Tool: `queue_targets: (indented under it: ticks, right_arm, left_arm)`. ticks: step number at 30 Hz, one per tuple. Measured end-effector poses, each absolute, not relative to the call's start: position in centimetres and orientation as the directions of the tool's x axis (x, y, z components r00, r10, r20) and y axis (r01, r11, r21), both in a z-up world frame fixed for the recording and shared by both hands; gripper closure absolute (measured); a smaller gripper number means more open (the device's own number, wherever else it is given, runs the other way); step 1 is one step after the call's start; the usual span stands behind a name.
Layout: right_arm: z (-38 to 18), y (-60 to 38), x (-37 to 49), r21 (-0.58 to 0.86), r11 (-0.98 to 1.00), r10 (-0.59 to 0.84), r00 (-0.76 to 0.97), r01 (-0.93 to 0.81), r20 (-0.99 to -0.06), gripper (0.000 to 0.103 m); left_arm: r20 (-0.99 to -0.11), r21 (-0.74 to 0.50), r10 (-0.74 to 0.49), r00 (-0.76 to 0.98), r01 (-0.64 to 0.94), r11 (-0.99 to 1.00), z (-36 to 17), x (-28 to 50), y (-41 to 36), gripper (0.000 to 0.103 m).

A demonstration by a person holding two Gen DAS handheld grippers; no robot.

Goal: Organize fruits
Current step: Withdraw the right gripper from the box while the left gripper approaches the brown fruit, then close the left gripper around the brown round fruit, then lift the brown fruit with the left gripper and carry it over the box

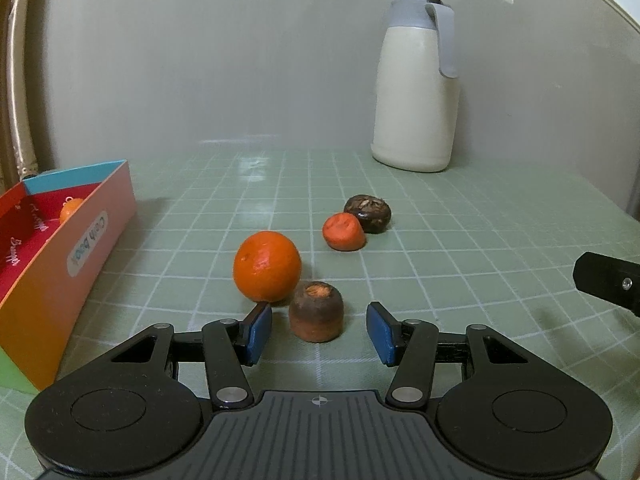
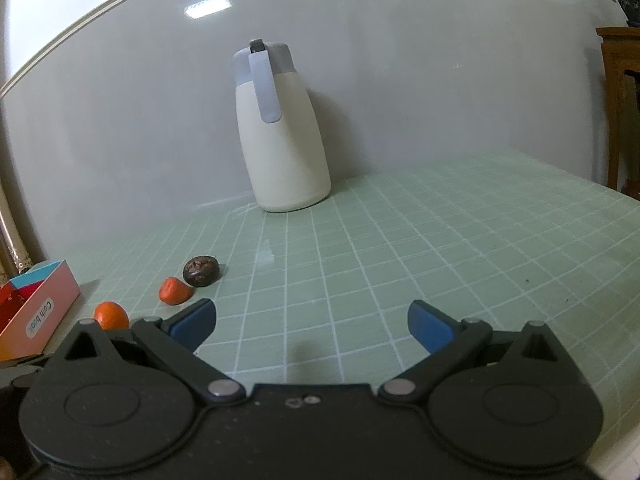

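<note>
While the left gripper (image 1: 318,330) is hovering low over the bench (image 1: 460,280), its jaws are standing released, and a small brown fruit (image 1: 316,311) is sitting just ahead of them, in the gap but a little toward the left pad. No pad is touching it. This fruit is standing upright like a short stump, with its cut top facing up, so it has no real long axis across the jaws and they can close on its round sides. A bigger orange (image 1: 267,266) is lying just behind and to the left of it, almost touching the tip of the left finger, so I judge that closing could push the orange aside. Farther back, a small red-orange fruit (image 1: 343,231) and a dark brown fruit (image 1: 368,213) are lying against each other. On the left side the colourful box (image 1: 92,236) is standing with one small orange fruit (image 1: 71,208) inside, and it seems to be the place for the others. The right gripper (image 2: 312,326) is waiting with its jaws released and nothing between them, well away from the fruits, so the left hand is clearly the nearer one. A white jug (image 1: 416,92) is standing by the wall.
</note>
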State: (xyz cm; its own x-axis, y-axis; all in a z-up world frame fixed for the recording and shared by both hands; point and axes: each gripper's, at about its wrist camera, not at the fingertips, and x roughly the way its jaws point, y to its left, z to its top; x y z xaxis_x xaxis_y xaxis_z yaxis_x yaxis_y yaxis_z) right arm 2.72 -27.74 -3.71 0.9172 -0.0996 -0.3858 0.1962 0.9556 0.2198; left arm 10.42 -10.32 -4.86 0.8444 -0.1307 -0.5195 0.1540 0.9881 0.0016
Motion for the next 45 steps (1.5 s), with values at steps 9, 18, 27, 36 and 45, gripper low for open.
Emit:
queue_targets:
  ticks: [9,18,27,36,45]
  right_arm:
    - [-4.0,-27.3,3.0,0.211,0.96,-0.09,0.915,0.185,-0.393,0.0]
    - [-4.3,-27.4,3.2,0.218,0.958,-0.085,0.909,0.188,-0.408,0.0]
    - [-4.3,-27.2,3.2,0.211,0.96,-0.084,0.91,0.183,-0.407,0.001]
    - [-4.4,-26.8,3.3,0.209,0.962,-0.08,0.91,0.178,-0.406,0.001]
    - [-4.4,-25.8,3.6,0.202,0.966,-0.068,0.912,0.162,-0.405,0.001]
  left_arm:
    - [-0.525,0.02,-0.132,0.841,0.168,0.986,-4.8,10.7,-10.7,0.056]
    - [-0.53,0.01,-0.152,0.834,0.185,0.983,-4.7,10.9,-10.6,0.073]
    - [-0.527,0.009,-0.165,0.834,0.2,0.98,-4.8,10.8,-10.4,0.073]
    - [-0.492,0.026,-0.166,0.855,0.205,0.978,-4.2,9.9,-10.0,0.073]
    - [-0.425,0.066,-0.127,0.896,0.17,0.983,-2.9,8.4,-8.8,0.073]
